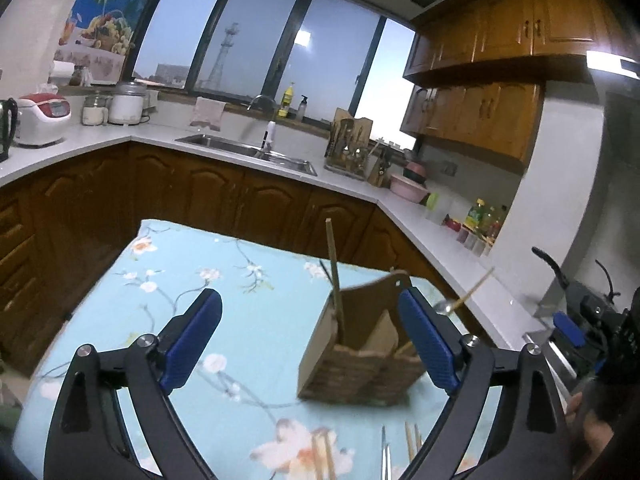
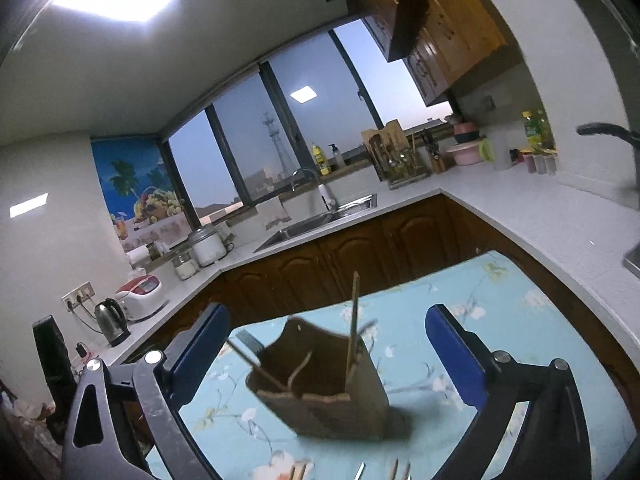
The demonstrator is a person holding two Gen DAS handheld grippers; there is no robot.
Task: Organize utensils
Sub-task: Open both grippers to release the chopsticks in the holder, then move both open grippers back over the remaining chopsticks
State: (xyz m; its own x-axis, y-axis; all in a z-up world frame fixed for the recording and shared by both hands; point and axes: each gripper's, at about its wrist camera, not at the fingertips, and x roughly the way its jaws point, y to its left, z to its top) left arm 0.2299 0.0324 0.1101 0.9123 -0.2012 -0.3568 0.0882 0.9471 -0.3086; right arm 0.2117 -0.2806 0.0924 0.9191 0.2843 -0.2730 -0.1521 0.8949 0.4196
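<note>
Now both our left gripper and right gripper gape empty; we reach for loose chopsticks at the table's near edge, leaving the woven brown caddy undisturbed.

A utensil holder stood on the worktop, toward its right side in the left wrist view. One chopstick stood nearly upright in the holder's left compartment, and a spoon leaned out over its right side. More utensils lay on the worktop in front of the holder. Behind the worktop ran a counter with a sink, and a window rose behind the sink. A rice cooker sat on the counter at far left.
</note>
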